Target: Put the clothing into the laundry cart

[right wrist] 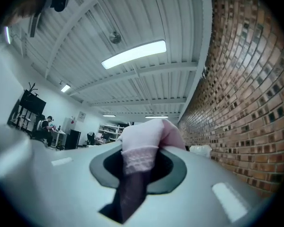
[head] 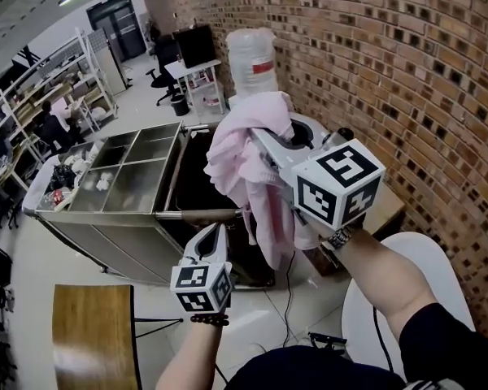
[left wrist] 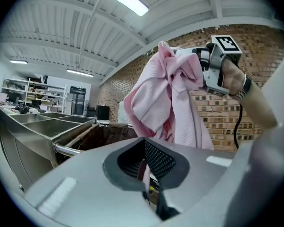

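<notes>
Clothing (head: 244,169), handling: judged light, soft and limp. It will sag, swing and trail below any grip point, and will not break or slip easily. Loose folds may catch on a cart rail.
Clothing, grip point: take a gathered bunch of several layers near the upper middle. A single edge would let the rest hang long.
Clothing, appearance: pale pink garment with a fine waffle-like weave. It is crumpled into folds, with deeper pink in the creases and a lacy trim band showing at the jaws in the right gripper view.
Steel compartments (head: 134,173): open trays at the left, adjoining the cart; small items lie at their far left end.
Left gripper (head: 211,236): low, in front of the cart. Jaws are closed to a narrow slit and hold nothing. The garment hangs beyond them, apart.
Laundry cart (head: 195,181): dark open bag on metal rails, centre of the head view.
Clothing, location: in the air above the cart opening, lower folds hanging toward the near rail and not yet inside.
Right gripper (head: 259,139): raised, jaws clamped narrow on a bunch of the clothing and bearing its whole weight.
Brick wall (head: 407,71): close on the right.
</notes>
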Demonstrator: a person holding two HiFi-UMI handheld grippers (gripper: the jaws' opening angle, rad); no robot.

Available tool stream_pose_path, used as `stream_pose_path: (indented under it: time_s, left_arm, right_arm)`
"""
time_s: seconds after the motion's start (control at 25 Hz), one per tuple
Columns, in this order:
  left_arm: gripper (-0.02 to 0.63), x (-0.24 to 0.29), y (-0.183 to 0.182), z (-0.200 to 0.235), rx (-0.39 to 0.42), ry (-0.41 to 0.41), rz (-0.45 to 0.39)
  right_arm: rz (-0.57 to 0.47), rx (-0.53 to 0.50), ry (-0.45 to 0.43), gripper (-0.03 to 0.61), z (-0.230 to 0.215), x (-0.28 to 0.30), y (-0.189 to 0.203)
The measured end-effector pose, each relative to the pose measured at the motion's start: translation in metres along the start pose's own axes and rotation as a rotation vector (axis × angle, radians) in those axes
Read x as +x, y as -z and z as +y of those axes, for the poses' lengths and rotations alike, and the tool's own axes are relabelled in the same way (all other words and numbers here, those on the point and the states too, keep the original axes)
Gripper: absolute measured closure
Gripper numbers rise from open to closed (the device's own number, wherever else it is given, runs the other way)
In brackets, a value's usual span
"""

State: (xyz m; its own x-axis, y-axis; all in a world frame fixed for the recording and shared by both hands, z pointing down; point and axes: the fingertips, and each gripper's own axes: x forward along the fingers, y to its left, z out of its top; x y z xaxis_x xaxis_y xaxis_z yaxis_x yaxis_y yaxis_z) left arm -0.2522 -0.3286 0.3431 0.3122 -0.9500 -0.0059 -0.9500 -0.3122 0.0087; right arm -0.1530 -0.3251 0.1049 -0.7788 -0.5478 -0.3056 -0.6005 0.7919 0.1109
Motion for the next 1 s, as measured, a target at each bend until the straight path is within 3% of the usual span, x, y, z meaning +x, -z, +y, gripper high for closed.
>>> stream_pose_path:
  time_s: [0.32, 0.56, 0.68, 1.0]
  left_arm:
    - [0.615, -0.008, -0.015, 0.043, 0.000, -0.006, -0.029]
    - [0.615, -0.010, -0.015, 0.066, -0.001, -0.001, -0.036]
    - [0.615, -0.011, -0.010, 0.077, -0.005, -0.005, -0.031]
    - [0.615, -0.005, 0.003, 0.090, -0.017, 0.007, -0.009]
  right_arm:
    - [-0.013, -0.032, 0.005, 0.497, 0.015, 0.057, -0.030]
    - [0.007, -0.029, -0.003, 0.497, 0.026, 0.092, -0.025]
    - [0.085, 0.008, -0.003, 0.496, 0.022, 0.106, 0.015]
    - [0.431, 0.111, 0.006, 0.486, 0.001, 0.119, 0.192]
